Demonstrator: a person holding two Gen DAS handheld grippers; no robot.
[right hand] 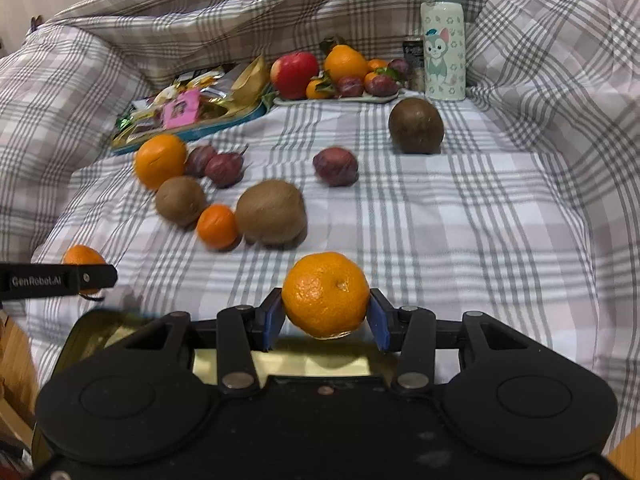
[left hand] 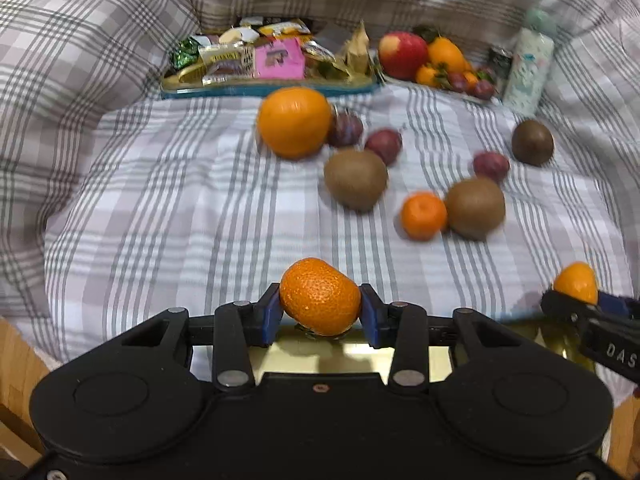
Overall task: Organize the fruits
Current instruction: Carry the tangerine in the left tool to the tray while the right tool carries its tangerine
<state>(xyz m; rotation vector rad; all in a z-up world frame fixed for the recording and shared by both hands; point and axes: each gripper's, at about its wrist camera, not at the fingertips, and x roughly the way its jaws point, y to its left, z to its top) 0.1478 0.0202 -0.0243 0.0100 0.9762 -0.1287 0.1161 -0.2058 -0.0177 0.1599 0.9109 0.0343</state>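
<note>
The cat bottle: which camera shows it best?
The right wrist view: the bottle stands sharp and whole there, its cat picture and green lid plain. In the left wrist view it is blurred at the far right, its print unreadable.

kiwis (right hand: 270,211): 3 | loose plums (right hand: 335,166): 3 | bottle (right hand: 444,40): 1

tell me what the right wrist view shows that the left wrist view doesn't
Only the right wrist view shows the cat picture on the bottle and the right claw shut on its mandarin up close. Only the left wrist view shows the left claw squeezing its mandarin up close. Both show the snack tray, the fruit plate and the loose kiwis, plums and oranges on the plaid sheet.
</note>
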